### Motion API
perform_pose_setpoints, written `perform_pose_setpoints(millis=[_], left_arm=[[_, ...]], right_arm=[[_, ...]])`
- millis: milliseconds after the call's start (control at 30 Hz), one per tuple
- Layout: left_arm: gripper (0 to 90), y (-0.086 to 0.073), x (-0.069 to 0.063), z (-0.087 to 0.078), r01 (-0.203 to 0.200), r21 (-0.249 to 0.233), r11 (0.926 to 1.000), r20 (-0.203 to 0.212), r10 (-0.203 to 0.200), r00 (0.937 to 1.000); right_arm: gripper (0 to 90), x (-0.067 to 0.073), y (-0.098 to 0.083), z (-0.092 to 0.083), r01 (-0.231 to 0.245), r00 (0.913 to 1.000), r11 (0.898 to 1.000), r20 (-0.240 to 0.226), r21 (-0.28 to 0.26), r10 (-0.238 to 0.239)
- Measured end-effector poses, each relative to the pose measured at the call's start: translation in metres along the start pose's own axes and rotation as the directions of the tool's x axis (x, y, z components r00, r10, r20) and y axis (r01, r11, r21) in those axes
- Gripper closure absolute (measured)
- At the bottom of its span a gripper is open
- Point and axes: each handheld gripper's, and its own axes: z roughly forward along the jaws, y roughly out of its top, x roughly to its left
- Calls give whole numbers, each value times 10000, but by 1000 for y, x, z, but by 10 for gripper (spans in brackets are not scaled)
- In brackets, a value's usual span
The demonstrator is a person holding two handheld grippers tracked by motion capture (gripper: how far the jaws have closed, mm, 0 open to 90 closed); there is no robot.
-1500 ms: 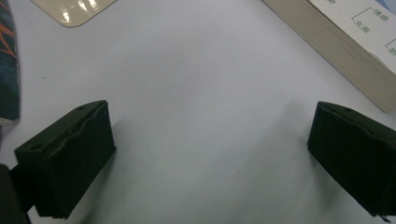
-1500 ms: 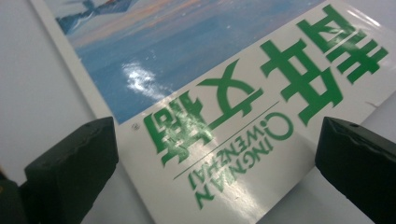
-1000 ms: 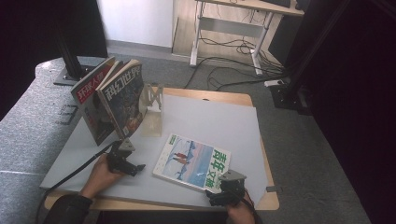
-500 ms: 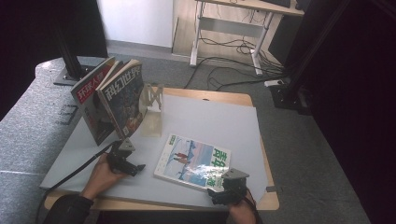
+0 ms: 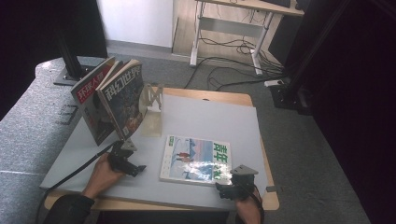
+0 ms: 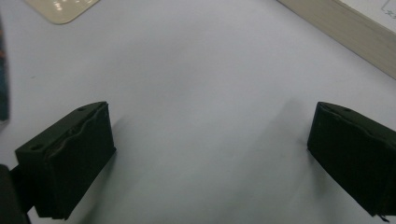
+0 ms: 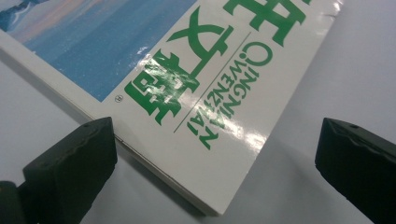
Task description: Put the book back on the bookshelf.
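Magazine (image 7: 187,88) flat on desk (image 5: 205,116).
Right claw (image 7: 217,158) spread, magazine corner between jaws; left claw (image 6: 210,158) spread, beside magazine.

Left gripper (image 5: 125,161), jaws wide apart over bare grey table (image 6: 201,107): open run ahead between them, blocked farther on by the page edge of the flat magazine (image 6: 345,39) ahead to its right and the pale bookstand base (image 6: 60,9) ahead to its left; the upright magazines (image 5: 114,105) stand close on its far-left side. Right gripper (image 7: 212,154), jaws spread: the near corner of that flat magazine (image 7: 205,88) lies between them, bare table passable on its right. Beyond both, the table's far half is open.
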Motion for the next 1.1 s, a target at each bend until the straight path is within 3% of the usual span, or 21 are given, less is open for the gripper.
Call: perform_pose_setpoints(millis=[167, 333, 500, 667, 933, 1100], left_arm=[[0, 8, -7, 1, -490, 149, 9987, 198, 487, 9986], [0, 15, -7, -1, -502, 99, 9987, 394, 497, 9980], [0, 25, -10, -3, -443, -521, 9977, 843, 486, 9953], [3, 39, -15, -2, -657, -945, 9933, 1175, 767, 9901], [0, 70, -26, 14, -1501, -880, 9847, 1262, 1605, 9789], [0, 85, -27, 24, -1579, -869, 9836, 1494, 1695, 9741]], right_arm=[[0, -9, 0, 2, -198, 9998, 9998, 94, -99, 199], [0, -19, 0, 4, -391, 9990, 9990, 201, -208, 395], [0, -27, 1, 6, -444, 9983, 9985, 369, -307, 456], [0, -34, -1, 6, -626, 9970, 9971, 430, -422, 645], [0, -34, -3, 5, -788, 9954, 9954, 502, -540, 815], [0, -35, -4, 5, -855, 9950, 9945, 465, -601, 883]])
